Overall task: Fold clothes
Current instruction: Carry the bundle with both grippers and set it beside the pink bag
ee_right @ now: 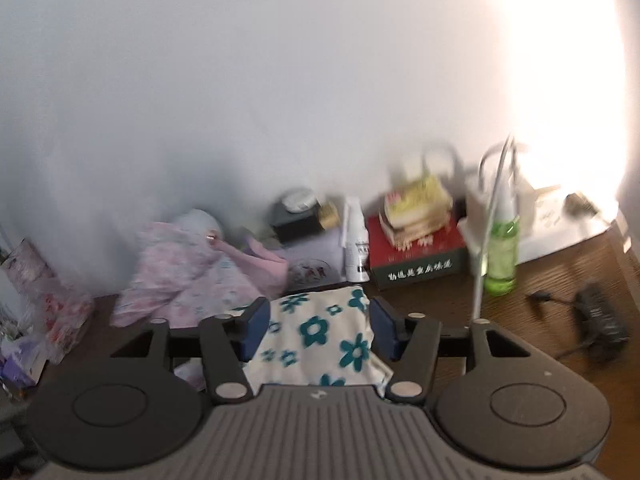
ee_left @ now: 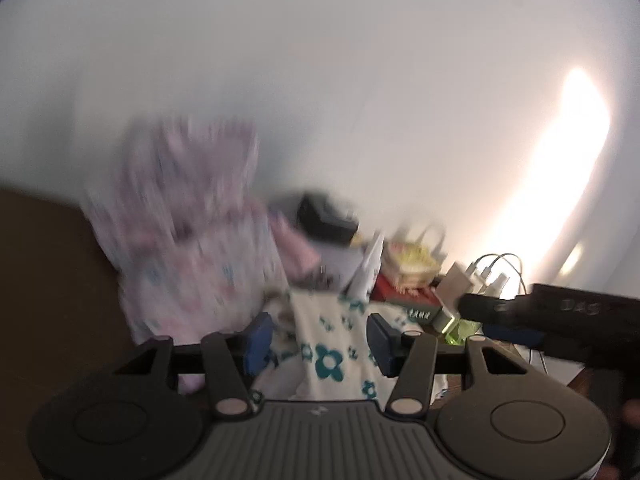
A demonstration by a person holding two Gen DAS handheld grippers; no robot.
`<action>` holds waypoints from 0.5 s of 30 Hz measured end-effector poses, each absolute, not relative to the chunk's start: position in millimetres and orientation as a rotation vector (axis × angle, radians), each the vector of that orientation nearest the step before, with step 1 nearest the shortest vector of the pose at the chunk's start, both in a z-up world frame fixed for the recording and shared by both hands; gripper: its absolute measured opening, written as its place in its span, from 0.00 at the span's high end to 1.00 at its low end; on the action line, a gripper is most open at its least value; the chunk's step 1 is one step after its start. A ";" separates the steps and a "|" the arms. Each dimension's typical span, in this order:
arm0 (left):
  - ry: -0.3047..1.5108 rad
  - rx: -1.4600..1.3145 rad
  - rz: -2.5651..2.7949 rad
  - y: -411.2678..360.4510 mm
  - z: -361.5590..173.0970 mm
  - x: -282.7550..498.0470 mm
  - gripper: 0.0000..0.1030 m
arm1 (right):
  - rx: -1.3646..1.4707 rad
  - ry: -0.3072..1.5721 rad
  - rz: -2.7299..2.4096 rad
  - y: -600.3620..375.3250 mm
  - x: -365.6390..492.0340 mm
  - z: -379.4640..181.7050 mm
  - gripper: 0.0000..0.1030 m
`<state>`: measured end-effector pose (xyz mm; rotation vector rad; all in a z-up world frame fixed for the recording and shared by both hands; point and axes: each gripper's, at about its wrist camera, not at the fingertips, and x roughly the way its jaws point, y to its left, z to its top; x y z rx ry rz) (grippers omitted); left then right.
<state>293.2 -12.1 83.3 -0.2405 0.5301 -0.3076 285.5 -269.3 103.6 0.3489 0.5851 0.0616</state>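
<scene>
Left wrist view first, and it is badly smeared. The left gripper [ee_left: 320, 334] has its blue pads standing apart, and a cream cloth printed with teal flowers [ee_left: 328, 348] shows in the gap between them; neither pad presses on it, so the jaws are open over the fabric. Left of that, a heap of pale pink flowered clothing [ee_left: 188, 240] rises against the white wall [ee_left: 320, 60], blurred into streaks. Behind it sits a small black box [ee_left: 324, 220], and further right a yellow packet [ee_left: 412, 260] rests on a dark red box [ee_left: 404, 294]. The right gripper [ee_left: 560, 316] pokes in from the right edge as a dark bar; from here I cannot tell how its jaws stand.

Over to the right wrist view, a little sharper. The right gripper [ee_right: 318, 326] also has its blue pads spread, with the same folded teal-flowered cloth [ee_right: 320, 340] lying on the dark brown wooden table [ee_right: 540, 360] between and below them, no pad touching it. The pink clothing [ee_right: 192, 268] lies crumpled to the left, just beside the cloth. At the back there is a white spray bottle [ee_right: 356, 240], the red box [ee_right: 416, 248] with the yellow packet [ee_right: 418, 204] on top, and a clear green plastic bottle [ee_right: 500, 256] standing upright. A black cable adapter [ee_right: 600, 320] lies on the table at far right.
</scene>
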 end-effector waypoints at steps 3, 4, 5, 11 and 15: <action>0.544 -0.136 -0.254 -11.5 99.2 256.4 0.47 | 0.268 0.556 0.046 -244.8 236.1 127.6 0.23; 0.555 -0.103 -0.232 -12.2 99.1 244.6 0.47 | 0.247 0.545 0.039 -236.7 219.1 131.1 0.22; 0.568 -0.077 -0.210 -10.4 97.7 230.4 0.46 | 0.234 0.540 0.032 -230.1 201.9 132.3 0.22; 0.623 0.001 -0.128 9.6 61.9 125.2 0.38 | 0.214 0.616 0.045 -193.8 104.3 94.7 0.15; 0.652 0.071 -0.118 8.4 27.2 63.6 0.34 | 0.176 0.675 0.042 -179.3 50.3 46.3 0.05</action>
